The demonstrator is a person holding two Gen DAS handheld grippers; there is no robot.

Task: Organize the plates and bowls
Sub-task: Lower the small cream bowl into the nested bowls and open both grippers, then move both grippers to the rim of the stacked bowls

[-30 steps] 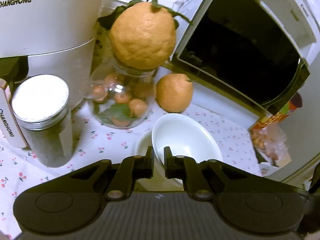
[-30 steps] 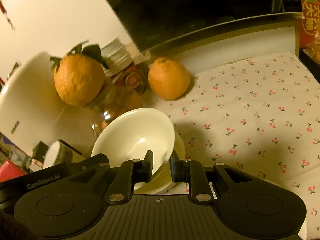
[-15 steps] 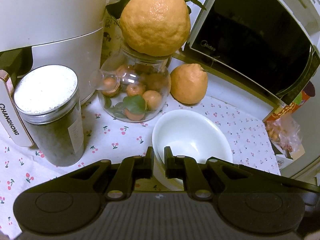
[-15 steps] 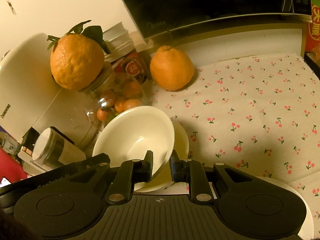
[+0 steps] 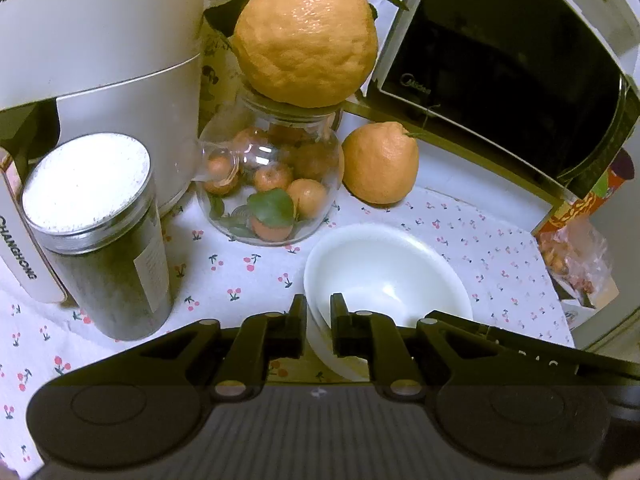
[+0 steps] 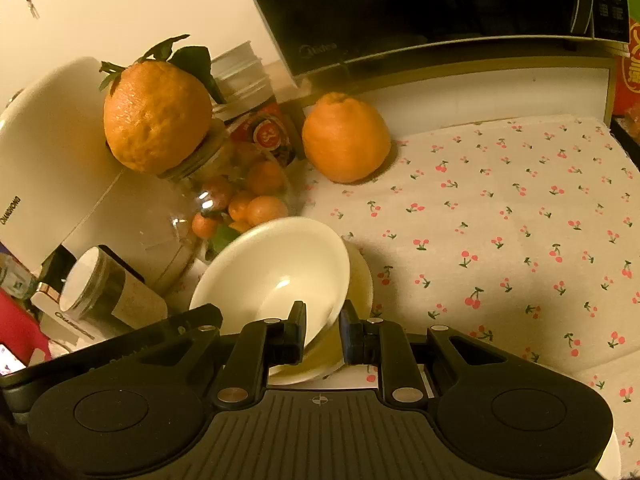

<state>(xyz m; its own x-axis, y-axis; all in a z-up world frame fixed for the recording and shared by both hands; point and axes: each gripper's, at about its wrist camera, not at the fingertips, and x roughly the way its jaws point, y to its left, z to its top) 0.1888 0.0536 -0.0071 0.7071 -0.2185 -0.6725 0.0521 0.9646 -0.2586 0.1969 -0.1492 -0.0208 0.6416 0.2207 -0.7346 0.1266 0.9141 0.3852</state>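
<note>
A white bowl (image 5: 386, 276) sits tilted inside a second white dish (image 5: 340, 362) over the cherry-print cloth. My left gripper (image 5: 318, 326) is shut on the bowl's near rim, one finger inside and one outside. In the right wrist view the same bowl (image 6: 276, 268) leans left on the lower dish (image 6: 360, 280). My right gripper (image 6: 322, 326) is shut on its near rim, with the lower dish's edge also between the fingers. Whether the stack touches the cloth I cannot tell. The left gripper's body (image 6: 120, 344) shows at lower left there.
Close behind the bowl stands a glass jar of small oranges (image 5: 272, 184) with a big orange (image 5: 306, 36) on top. A loose orange (image 5: 378, 162), a lidded dark canister (image 5: 100, 236), a white appliance (image 5: 100, 36) and a microwave (image 5: 508, 60) ring the spot. Snack bags (image 5: 576, 256) lie right.
Both grippers have rolled slightly while keeping hold of the bowl. The jar, the oranges and the canister have shifted a little in both views.
</note>
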